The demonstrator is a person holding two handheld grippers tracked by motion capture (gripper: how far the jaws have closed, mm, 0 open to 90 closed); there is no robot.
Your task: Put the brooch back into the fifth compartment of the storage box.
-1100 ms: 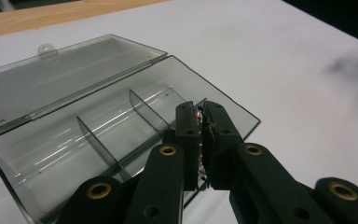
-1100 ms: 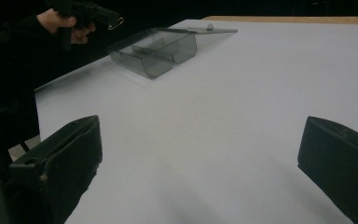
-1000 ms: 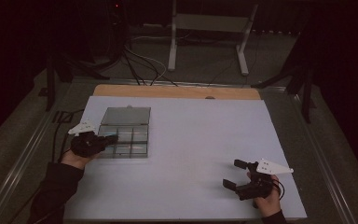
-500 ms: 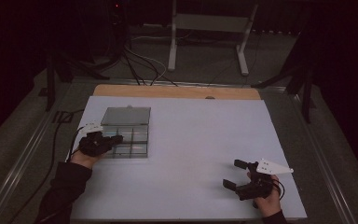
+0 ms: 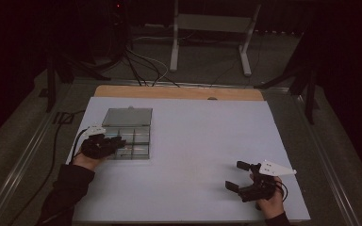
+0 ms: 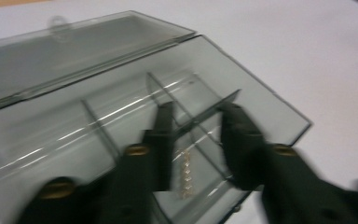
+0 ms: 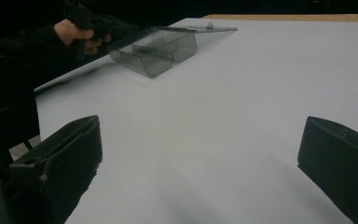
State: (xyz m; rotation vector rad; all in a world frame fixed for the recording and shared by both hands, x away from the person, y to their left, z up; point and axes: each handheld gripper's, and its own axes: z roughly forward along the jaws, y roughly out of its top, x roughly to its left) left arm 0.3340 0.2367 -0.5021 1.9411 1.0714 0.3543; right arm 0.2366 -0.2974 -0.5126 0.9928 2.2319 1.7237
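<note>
A smoky clear compartment box (image 5: 139, 139) lies at the left of the white table (image 5: 202, 136), its lid (image 5: 128, 116) folded back flat. My left gripper (image 5: 121, 140) reaches over the box's near edge. In the left gripper view its jaws (image 6: 198, 121) have just been opening and now stand apart over a divider. A thin beaded chain (image 6: 185, 173) lies loose on the compartment floor below the gap, and neither pad touches it. My right gripper (image 5: 236, 175) rests at the near right, open (image 7: 200, 149), with bare table between its jaws.
The box (image 7: 158, 51) and the other hand with its gripper (image 7: 93, 21) appear far off in the right gripper view. A wooden strip (image 5: 179, 92) runs along the table's far edge. Cables and a metal stand (image 5: 207, 28) lie on the floor beyond.
My left gripper has shifted slightly rightward over the box. The right hand has stayed put.
</note>
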